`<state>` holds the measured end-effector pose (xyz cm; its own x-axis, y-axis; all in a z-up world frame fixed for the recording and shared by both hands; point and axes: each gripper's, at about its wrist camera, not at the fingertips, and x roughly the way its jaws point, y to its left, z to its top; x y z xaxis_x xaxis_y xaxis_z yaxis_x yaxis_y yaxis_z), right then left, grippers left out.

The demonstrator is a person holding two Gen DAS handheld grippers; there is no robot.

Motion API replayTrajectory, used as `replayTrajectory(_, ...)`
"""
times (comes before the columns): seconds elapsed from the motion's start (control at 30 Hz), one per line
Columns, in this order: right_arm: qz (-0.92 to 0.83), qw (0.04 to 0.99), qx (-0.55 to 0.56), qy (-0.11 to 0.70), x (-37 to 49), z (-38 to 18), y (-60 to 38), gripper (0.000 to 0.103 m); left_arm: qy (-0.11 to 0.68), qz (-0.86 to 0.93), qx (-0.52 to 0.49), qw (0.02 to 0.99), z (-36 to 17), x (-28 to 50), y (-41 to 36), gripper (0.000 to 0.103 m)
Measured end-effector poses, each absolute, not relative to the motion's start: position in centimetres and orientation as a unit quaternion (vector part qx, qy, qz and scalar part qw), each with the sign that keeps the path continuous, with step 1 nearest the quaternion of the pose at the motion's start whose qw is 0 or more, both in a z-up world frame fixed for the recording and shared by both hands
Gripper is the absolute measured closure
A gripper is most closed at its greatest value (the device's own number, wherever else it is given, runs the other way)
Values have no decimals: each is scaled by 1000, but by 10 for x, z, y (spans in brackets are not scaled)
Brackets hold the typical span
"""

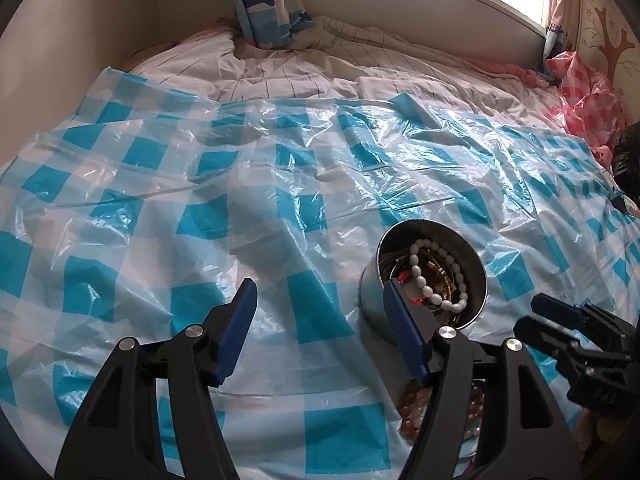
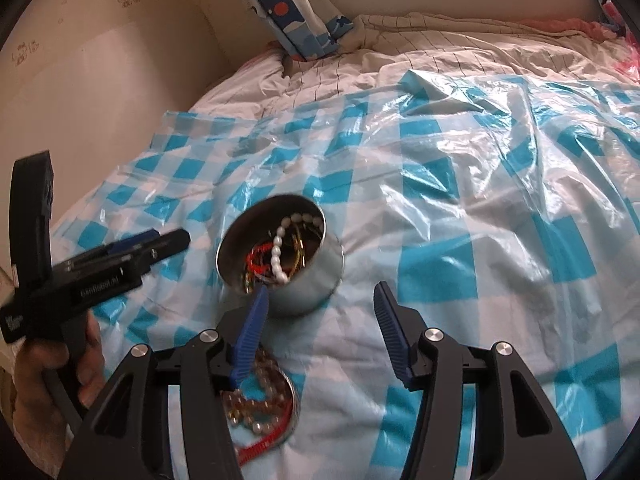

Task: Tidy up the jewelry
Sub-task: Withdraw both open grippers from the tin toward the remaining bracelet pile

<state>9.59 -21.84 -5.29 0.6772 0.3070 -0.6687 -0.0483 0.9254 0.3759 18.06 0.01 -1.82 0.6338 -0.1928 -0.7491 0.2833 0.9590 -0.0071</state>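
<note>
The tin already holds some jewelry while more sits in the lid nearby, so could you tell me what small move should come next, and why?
Probably lower the right gripper onto the beads in the lid just below it. Both grippers are open and empty, the tin already holds a white bracelet, and the lid's pieces are not yet in it.

bead pile (image 2: 260, 408) — half hidden, blurred
</note>
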Motion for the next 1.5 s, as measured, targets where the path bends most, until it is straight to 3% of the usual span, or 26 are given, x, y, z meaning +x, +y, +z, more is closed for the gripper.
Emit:
replayTrajectory(0.6, 99, 889, 42, 445, 70, -72, -170, 49, 406, -141, 111, 896, -22, 164, -5, 31)
replayTrajectory(0.8, 97, 885, 34, 453, 73, -79, -168, 68, 405, -142, 110, 896, -20, 161, -2, 30)
replayTrajectory(0.97, 101, 886, 33, 451, 74, -79, -165, 98, 405, -147, 111, 896, -18, 157, -1, 30)
replayTrajectory(1.07, 84, 892, 43, 442, 70, -73, -175, 100, 404, -149, 114, 895, -17, 153, -1, 30)
replayTrajectory(1.3, 97, 893, 92, 429, 67, -67, -191, 98, 407, -146, 119, 894, -18, 150, 3, 30)
replayTrajectory(1.4, 107, 895, 67, 428, 71, -67, -176, 70, 407, -146, 120, 894, -19, 150, 3, 30)
replayTrajectory(1.5, 121, 890, 53, 437, 78, -73, -165, 70, 406, -149, 121, 893, -18, 149, 2, 30)
